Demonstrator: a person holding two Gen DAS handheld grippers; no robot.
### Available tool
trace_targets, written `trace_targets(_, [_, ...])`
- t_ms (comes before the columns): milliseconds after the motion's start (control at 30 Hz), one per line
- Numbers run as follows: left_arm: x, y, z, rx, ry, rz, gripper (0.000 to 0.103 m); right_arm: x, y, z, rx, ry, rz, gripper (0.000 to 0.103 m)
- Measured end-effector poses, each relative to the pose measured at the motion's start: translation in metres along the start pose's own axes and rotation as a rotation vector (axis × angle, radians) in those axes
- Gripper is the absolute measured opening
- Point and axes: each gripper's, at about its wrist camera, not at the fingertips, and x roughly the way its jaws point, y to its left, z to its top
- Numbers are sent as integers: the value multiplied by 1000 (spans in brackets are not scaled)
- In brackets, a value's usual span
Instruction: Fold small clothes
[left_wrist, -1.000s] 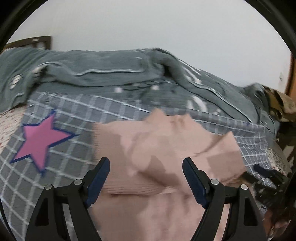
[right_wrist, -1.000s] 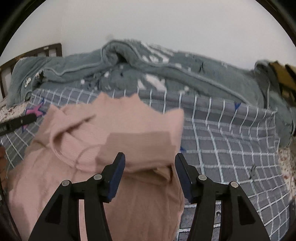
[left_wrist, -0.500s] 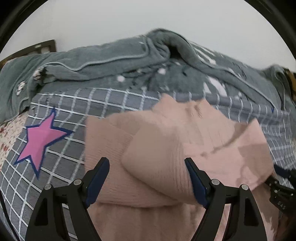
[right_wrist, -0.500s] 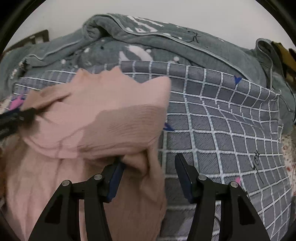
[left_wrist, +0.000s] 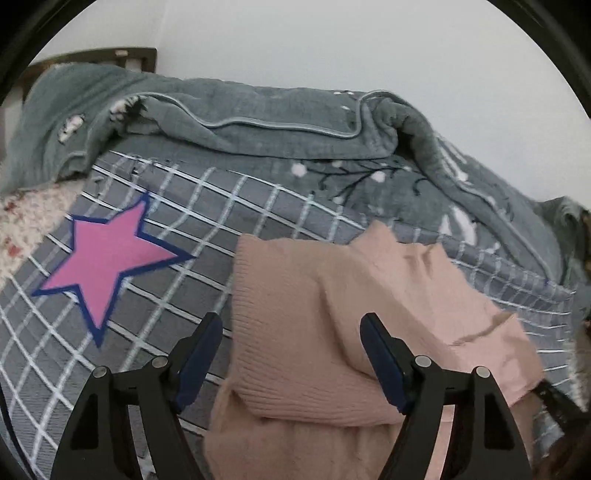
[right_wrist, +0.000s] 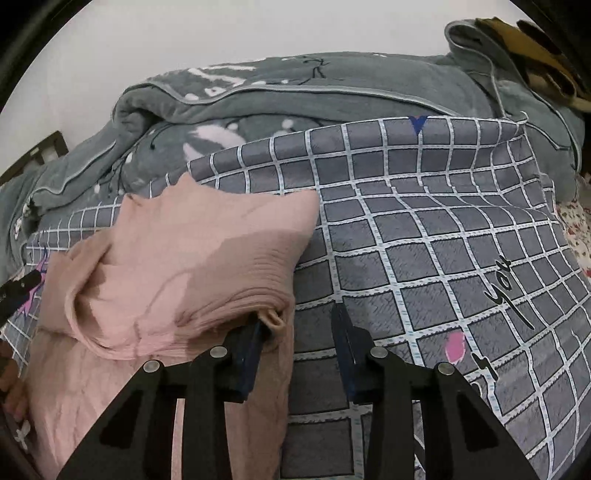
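Fingers of both grippers stood apart, gripping nothing. On the bed's checked cover (left_wrist: 258, 206), the pink sweater (left_wrist: 314, 314) lay partly folded, its folded edge running left to right. Left gripper (left_wrist: 291, 339) straddled its near left corner; right gripper (right_wrist: 295, 332) sat just beside its right edge.

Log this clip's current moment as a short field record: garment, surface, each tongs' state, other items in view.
garment: pink knit sweater, one part folded over the rest
surface: grey checked bedsheet with a pink star
left tongs: open, over the sweater's left edge, gripping nothing
right tongs: open, at the sweater's right edge, left finger against the fold
behind: crumpled grey-green blanket
fold stage: partly folded, not yet compact
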Motion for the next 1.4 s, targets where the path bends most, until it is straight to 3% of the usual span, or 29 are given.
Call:
trace_targets(167, [-5,-33,-4,35,0,-138,79,-8,17,-3,-90,-32,-18,37])
trace_targets(300, [4,-71,-13,104,46,-161,80,-12,15,-8,-89,-31,4,37])
trace_targets(400, [16,-98,-22,160,79,-127,81,-14,16,-11,-88,-36,11,38])
trace_targets(500, [29,-114,-32,230,99,-15,81,-12,18,-12,-102,-35,8,40])
trace_targets(533, [30,-114,-33,231,101,-2,77,-10,19,-13,-104,-28,6,40])
trace_targets(600, [28,-105,-32,195,92,-15,44,-8,16,-14,-95,-18,9,40])
trace_targets(633, [25,-98,-29,167,85,-28,17,-9,14,-14,-84,-18,13,40])
trace_targets(667, [23,-91,-27,141,80,-42,10,-10,12,-14,-75,-21,16,40])
trace_targets(767, [15,-66,-20,27,54,-73,9,-11,8,-14,-52,-26,22,40])
trace_targets(933, [1,-8,-8,-171,22,-24,9,-13,9,-14,-58,-36,19,40])
trace_targets(1033, [5,20,-5,-251,64,-51,9,-13,12,-15,-67,-37,13,40])
trace_targets(1133, [10,23,-5,-278,85,-83,11,-13,14,-15,-75,-38,7,40])
trace_targets(1200, [12,11,-5,-241,96,-91,23,-13,15,-15,-83,-41,1,40])
trace_targets(1267, [9,-6,-4,-191,88,-105,56,-14,17,-16,-92,-48,-4,40])
trace_targets(1300, [7,-18,-4,-153,70,-112,65,-14,17,-16,-95,-49,-5,40])
trace_targets(1333, [3,-27,-3,-128,51,-113,72,-14,18,-16,-97,-50,-7,40])
trace_targets(1400, [-2,-47,-4,-61,18,-114,72,-14,17,-16,-97,-52,-6,40])
